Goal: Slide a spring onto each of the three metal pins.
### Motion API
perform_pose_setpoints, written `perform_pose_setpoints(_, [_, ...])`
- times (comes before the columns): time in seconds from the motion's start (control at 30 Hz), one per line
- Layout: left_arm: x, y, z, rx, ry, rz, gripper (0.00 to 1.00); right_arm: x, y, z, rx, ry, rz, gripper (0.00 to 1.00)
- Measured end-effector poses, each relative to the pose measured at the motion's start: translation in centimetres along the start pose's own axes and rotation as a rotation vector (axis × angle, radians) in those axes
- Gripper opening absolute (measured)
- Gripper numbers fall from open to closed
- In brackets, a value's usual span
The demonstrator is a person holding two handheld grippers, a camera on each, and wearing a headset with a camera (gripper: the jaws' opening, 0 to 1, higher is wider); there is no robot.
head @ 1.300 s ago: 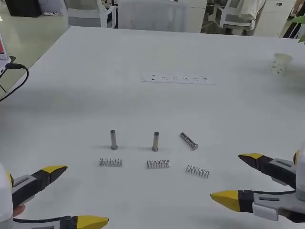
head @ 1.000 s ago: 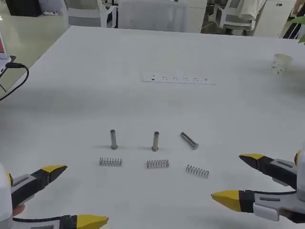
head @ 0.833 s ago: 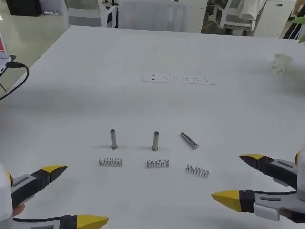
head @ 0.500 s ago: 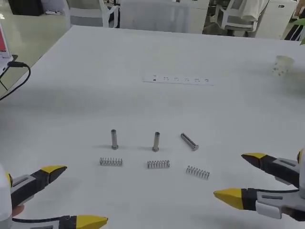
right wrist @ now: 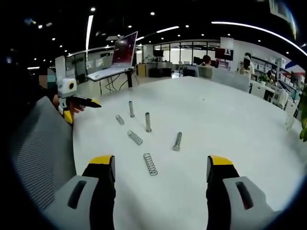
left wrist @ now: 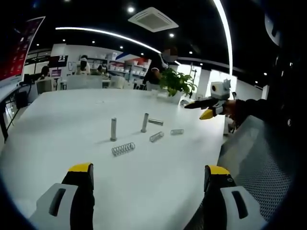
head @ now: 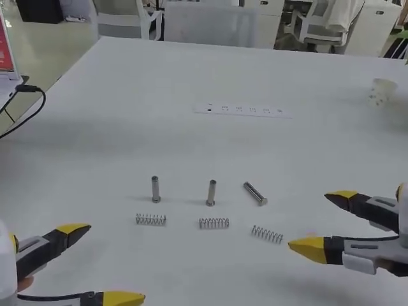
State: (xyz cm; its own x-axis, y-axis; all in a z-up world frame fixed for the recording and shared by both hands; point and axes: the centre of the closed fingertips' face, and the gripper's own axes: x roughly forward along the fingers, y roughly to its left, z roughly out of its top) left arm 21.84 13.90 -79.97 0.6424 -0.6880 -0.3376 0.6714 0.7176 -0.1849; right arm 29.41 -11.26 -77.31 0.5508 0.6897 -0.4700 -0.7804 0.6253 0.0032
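Pins, metal, three: in a row parallel to the near edge of the table (head: pixel 191 76), about midway between its left and right edges.
- Left pin (head: pixel 155 189): upright, bare.
- Middle pin (head: pixel 211 192): upright, bare.
- Right pin (head: pixel 255 194): lying flat, aslant, bare.

Springs, three: lying flat in a second row just nearer the near edge, one before each pin and apart from it.
- Left spring (head: pixel 150 220).
- Middle spring (head: pixel 214 223).
- Right spring (head: pixel 266 234): aslant.

Left gripper (head: pixel 113 262): toward the near edge, left of the rows. Yellow-tipped jaws spread wide, nothing held.

Right gripper (head: pixel 310 220): toward the near edge, near the right spring. Jaws spread wide, nothing held.

Power strip (head: pixel 243 109): white, flat, beyond the pins toward the far edge.

Cup (head: pixel 382 91): pale, toward the far right corner.

Cable (head: pixel 25 105): black, looping at the left edge.
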Motion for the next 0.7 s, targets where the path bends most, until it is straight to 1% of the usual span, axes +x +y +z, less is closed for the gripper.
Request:
perform_pose_setpoints(0.17, [-0.2, 0.0, 0.1, 0.000, -0.001, 0.005, 0.93, 0.8, -0.4, 1.0, -0.027, 0.007, 0.008, 0.77])
perform_pose_setpoints(0.43, [-0.3, 0.1, 0.1, 0.002, 0.002, 0.011, 0.92, 2.5, -1.4, 2.2, -0.066, 0.029, 0.026, 0.76])
perform_pose_setpoints(0.7, [-0.4, 0.2, 0.1, 0.004, 0.001, 0.016, 0.92, 4.4, -2.3, 3.3, -0.086, 0.057, 0.044, 0.75])
